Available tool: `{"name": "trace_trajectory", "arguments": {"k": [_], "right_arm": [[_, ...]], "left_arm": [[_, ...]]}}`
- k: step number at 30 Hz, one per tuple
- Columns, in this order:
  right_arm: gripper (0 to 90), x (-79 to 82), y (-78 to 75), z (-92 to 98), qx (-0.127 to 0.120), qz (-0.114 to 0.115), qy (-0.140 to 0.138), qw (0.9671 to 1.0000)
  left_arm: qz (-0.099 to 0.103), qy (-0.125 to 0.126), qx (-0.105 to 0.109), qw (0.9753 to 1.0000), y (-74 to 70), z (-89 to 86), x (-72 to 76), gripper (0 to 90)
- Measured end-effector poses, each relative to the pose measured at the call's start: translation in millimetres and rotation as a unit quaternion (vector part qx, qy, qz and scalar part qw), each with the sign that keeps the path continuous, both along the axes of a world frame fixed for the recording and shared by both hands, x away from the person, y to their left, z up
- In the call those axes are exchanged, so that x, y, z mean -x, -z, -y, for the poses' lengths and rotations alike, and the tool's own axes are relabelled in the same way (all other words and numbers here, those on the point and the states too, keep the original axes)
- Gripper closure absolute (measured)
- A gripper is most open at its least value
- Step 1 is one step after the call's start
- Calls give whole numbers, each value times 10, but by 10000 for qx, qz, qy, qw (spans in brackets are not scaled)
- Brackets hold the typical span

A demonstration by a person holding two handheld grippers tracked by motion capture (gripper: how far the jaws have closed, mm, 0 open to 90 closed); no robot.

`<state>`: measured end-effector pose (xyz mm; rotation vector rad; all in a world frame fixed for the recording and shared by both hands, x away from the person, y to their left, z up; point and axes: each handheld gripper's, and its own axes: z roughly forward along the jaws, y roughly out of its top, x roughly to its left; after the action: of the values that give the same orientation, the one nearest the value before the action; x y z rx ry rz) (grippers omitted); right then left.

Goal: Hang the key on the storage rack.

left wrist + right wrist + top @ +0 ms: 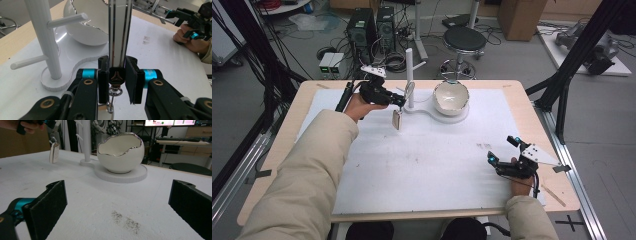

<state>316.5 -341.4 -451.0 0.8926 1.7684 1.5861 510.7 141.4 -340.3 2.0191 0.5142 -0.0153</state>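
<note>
A white bowl [120, 157] is edged with a silver rim — its stand [409, 75] and the mat [427, 165] are white too. The grippers' pads [51, 202] are black, with cyan bands behind. Beige sleeves [307, 175] are worn — the table [287, 135] is pale wood.

Bowl [451, 97] right of stand [409, 75], apparently.

Lab, computer towers [371, 29], floor cables [394, 60], stool [465, 39]

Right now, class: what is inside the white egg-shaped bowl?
The bowl shows bare white inner walls, nothing visible in the high view. In the right gripper view, its jagged silver rim hides the bottom, so something small there cannot be ruled out.
</note>
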Motion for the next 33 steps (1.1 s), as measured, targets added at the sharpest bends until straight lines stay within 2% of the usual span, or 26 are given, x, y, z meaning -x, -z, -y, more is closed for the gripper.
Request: {"name": "trace_trajectory", "arguments": {"k": [2,4,8,12,18,23,26,33], "right_arm": [[9,5,0,-3,-6,-29,8,10000],[9,0,0,0,-1,-2,-1,10000],[9,0,0,0,1,0,3,10000],[9,5,0,-3,-2,-27,6,10000],[9,5,0,-3,-4,-28,1,10000],[9,7,-1,-6,20,-32,-10,10000],[9,9,0,-8,16,-35,-6,10000],[9,7,-1,-10,30,-13,-9,10000]], "left_arm": [[-22,-49,-27,10000,22,9,-20,741],[-111,-92,67,9999,46,9,-40,741],[-184,-223,-23,9996,85,23,-68,741],[-311,-383,47,9988,113,3,-96,741],[-382,-511,60,9979,137,-15,-117,741],[-480,-596,-83,9970,181,-25,-131,741],[-442,-687,-103,9966,169,-29,-132,740],[-592,-856,-41,9946,193,-24,-149,740]]}}
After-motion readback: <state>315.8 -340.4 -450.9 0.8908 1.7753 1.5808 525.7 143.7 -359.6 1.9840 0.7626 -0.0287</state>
